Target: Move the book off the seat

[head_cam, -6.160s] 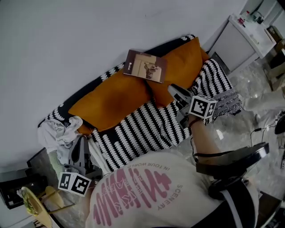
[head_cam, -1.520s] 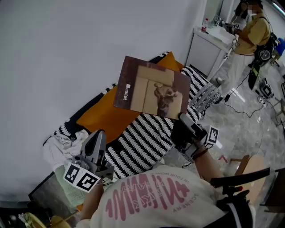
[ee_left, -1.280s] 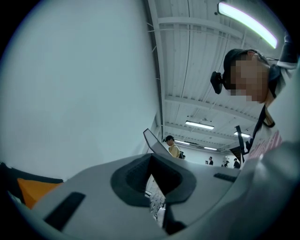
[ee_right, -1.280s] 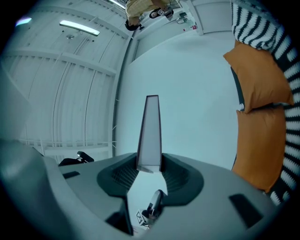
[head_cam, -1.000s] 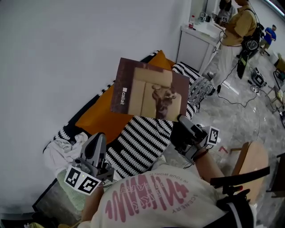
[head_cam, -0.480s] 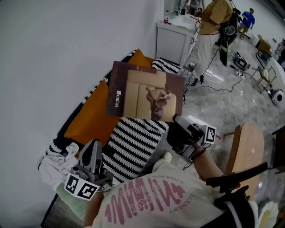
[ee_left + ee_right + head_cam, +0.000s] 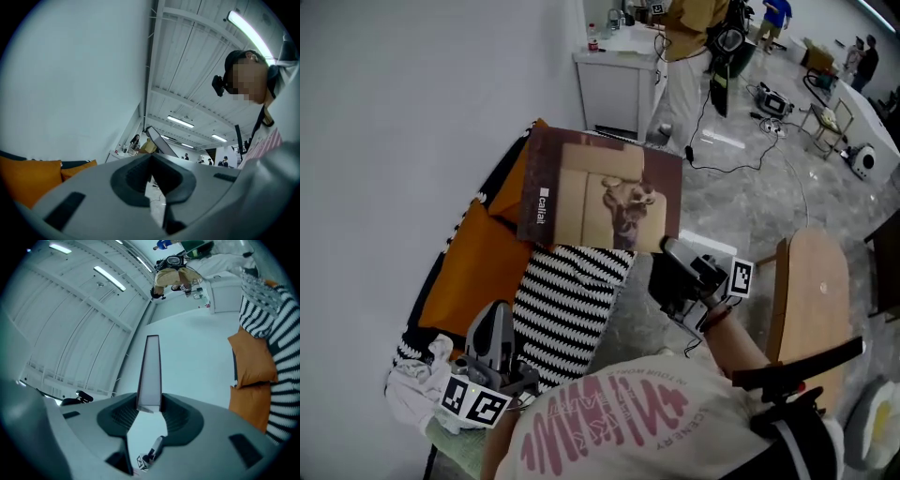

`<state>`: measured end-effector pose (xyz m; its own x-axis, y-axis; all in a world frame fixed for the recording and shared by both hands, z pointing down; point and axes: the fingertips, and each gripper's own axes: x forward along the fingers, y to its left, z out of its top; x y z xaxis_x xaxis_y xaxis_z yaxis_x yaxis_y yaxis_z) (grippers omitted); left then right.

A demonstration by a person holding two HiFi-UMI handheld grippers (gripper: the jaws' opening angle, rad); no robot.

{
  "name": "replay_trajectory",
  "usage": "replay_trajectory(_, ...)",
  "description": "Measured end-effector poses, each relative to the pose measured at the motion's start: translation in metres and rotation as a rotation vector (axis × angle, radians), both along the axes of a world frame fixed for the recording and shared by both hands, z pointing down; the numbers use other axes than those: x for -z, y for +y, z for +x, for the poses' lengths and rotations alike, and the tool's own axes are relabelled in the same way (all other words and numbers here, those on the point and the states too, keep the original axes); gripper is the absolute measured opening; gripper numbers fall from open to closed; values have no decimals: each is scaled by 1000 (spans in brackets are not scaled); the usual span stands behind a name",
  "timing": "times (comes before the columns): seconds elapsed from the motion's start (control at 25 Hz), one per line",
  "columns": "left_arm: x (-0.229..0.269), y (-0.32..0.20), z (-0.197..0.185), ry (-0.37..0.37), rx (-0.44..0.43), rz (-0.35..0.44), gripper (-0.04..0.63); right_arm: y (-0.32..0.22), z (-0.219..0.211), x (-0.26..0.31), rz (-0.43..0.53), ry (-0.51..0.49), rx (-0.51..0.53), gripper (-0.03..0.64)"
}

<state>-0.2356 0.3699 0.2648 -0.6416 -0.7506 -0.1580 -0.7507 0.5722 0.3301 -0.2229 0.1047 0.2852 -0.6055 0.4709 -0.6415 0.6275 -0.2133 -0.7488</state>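
Along the left of the head view, a sofa with orange cushions and a black-and-white striped throw stands against the wall. The brown book hangs mid-frame above the throw, its lower right corner clamped in the jaws of the right gripper. At lower left, the left gripper has its jaws together, with nothing between them.

Book in right claw, above seat

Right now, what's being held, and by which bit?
The right gripper pinches the book by one lower corner, its edge between the jaws. The left gripper holds nothing.
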Motion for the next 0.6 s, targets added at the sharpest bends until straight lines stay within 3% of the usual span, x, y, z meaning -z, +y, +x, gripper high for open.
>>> replay_trajectory(0.16,1,-47,-4,2,-87,10,8,-43,20,-1,34,5,-85,159)
replay_trajectory(0.6,-1,-181,-12,4,-343,-1,8,-164,88,-14,7,21,-378,158)
